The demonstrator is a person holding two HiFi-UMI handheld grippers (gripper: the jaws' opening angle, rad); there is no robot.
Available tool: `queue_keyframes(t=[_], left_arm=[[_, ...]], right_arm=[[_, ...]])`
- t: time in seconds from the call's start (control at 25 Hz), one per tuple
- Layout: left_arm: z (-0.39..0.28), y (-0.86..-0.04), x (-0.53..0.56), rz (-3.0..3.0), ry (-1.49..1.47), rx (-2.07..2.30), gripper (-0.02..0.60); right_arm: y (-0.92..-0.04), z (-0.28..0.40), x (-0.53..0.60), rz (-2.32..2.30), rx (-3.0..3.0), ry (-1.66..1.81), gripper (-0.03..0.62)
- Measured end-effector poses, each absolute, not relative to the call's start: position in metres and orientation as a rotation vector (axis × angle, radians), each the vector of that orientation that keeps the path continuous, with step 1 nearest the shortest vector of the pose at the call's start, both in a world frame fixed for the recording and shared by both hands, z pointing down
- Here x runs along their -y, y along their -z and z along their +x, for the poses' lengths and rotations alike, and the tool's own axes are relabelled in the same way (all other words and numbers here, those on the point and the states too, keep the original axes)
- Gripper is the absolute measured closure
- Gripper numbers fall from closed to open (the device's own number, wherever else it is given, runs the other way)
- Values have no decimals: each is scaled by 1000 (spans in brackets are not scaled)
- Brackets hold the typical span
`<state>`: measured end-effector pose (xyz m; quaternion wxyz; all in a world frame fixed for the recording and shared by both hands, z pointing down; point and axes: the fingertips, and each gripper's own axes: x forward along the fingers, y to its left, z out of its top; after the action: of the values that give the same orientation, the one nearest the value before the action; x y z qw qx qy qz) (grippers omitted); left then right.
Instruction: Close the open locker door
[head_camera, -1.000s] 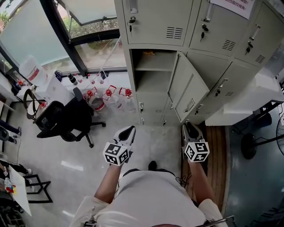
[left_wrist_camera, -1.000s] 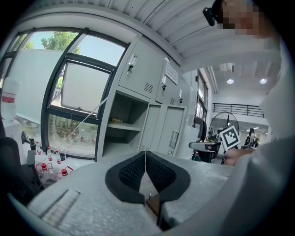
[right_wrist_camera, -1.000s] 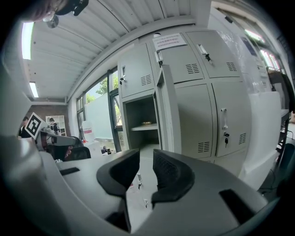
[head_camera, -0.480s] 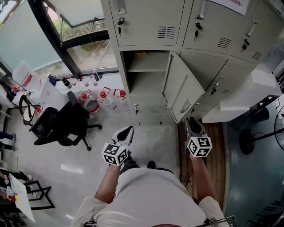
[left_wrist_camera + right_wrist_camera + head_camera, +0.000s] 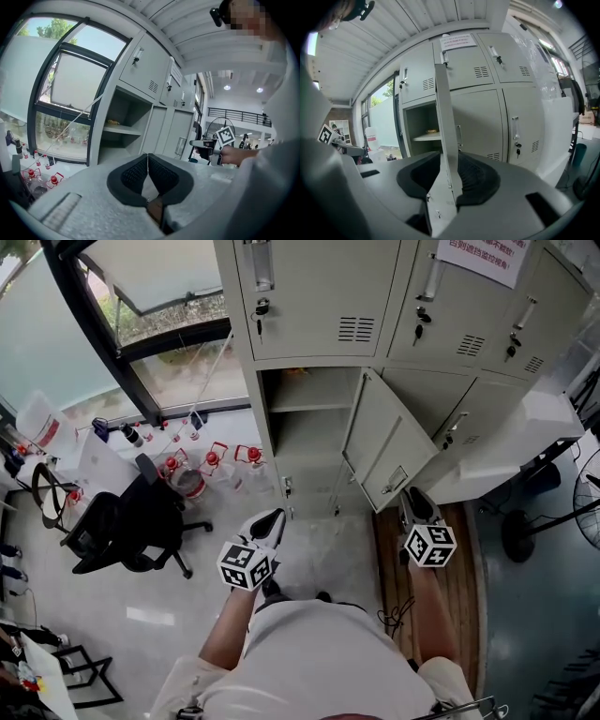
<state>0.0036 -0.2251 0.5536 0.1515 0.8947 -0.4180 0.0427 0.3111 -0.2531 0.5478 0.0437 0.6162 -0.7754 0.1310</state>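
1. The jaws of your right gripper (image 5: 449,173) have just been opening and now stand moderately apart. The free edge of the door (image 5: 443,117) stands in the gap, and no pad visibly presses on it.
2. The jaws of your left gripper (image 5: 147,161) are closed tip to tip with nothing in them.
3. The door hangs roughly half open from the right side of the locker (image 5: 272,442). Its free edge swings out towards you, just ahead of your right gripper, and the handle (image 5: 394,486) sits low on that edge.
4. It is probably thin sheet metal: light, stiff, and free on its hinges. The smooth paint would likely let the pads slip.
5. Pinching the thin edge looks unnecessary. Push flat on the outer face near the handle, far from the hinge, where the least force turns it.
6. Ease it home, because a light metal door may bang or bounce back.
7. Both forearms reach forward from your body, and both grippers point ahead, tipped slightly down.
8. Your left gripper hangs before the open compartment, well apart from the door.
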Motion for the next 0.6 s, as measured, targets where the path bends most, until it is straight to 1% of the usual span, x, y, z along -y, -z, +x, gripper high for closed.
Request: queue_keyframes(t=[0.16,0.44,0.6], left_arm=[[-7,-554,234,2564,-117,1197,565],[-34,-554,250,2536,-100,1235,565],[-38,-555,255,2528,-95,1232,565]], right_arm=[[-546,310,265,1904,2349,-397,480],[-542,307,277,1928,2326,-357,479],[-544,308,280,1941,2311,-353,480]])
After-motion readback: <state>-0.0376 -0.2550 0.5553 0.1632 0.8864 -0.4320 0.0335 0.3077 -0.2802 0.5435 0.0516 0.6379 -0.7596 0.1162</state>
